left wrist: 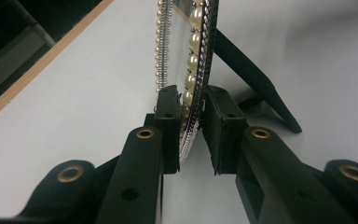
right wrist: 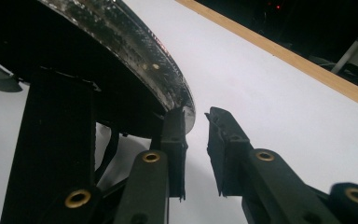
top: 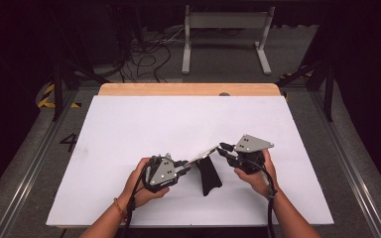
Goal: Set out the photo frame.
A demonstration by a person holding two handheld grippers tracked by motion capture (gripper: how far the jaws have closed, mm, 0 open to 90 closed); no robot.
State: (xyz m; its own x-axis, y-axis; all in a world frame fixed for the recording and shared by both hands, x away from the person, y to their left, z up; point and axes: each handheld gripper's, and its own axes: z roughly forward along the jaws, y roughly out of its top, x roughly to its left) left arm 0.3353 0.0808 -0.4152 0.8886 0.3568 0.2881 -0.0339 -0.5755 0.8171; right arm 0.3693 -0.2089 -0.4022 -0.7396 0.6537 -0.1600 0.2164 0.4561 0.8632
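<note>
Left gripper (top: 184,166): clamped across the near rim of the picture frame (top: 203,153). In the left gripper view (left wrist: 189,100) one pad lies on the pearl border and the other against the beaded outer edge.
Right gripper (top: 223,148): released. In the right gripper view (right wrist: 198,116) the gap between the jaws holds nothing, and the frame's silver rim (right wrist: 130,42) meets the tip of one jaw only, to the outside of the gap.
Picture frame, place: between the two grippers, over the near middle of the white table (top: 154,124). It is seen almost edge-on from above, and whether its lower edge touches the table cannot be told.
Picture frame, long axis: runs from the left gripper up and across to the right gripper, so each hand sits at one end of it.
Easel stand (top: 209,177): black strut hanging from the frame's back toward the person, its foot at or on the table. It shows behind the rim in the left gripper view (left wrist: 256,79) and as a dark bar beside the jaws in the right gripper view (right wrist: 58,140).
Deciding relation: the rim lies just to one side of the right gripper's gap, not inside it. By judgement, that gripper needs a small sideways shift toward the frame before closing can catch the edge.
Nearer hand: both are at the frame, but the left alone has it.
</note>
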